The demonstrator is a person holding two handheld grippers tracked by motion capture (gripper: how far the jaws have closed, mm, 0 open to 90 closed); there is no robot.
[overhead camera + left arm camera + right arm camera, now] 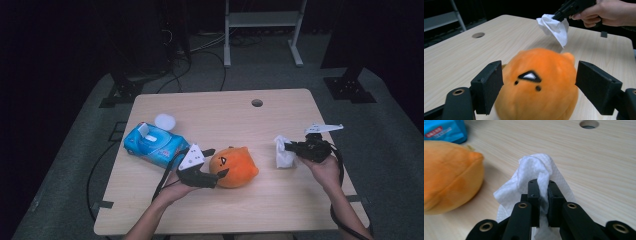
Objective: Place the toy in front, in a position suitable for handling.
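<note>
Crumpled white tissue [536,170], round orange plush [539,85]

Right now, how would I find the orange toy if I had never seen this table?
Start at the wooden table and look at its near half, left of the middle. The plush toy sits there between the blue wipes pack and the white tissue, with the left gripper around it. It is the one round, orange thing, with a little black face.

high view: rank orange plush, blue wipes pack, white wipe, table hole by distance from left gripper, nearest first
From the left gripper:
1. Orange plush, between its open jaws.
2. Blue wipes pack, just to its left.
3. White wipe, across on the right, clamped in the right gripper.
4. Table hole, near the far edge; close to 3.
</note>
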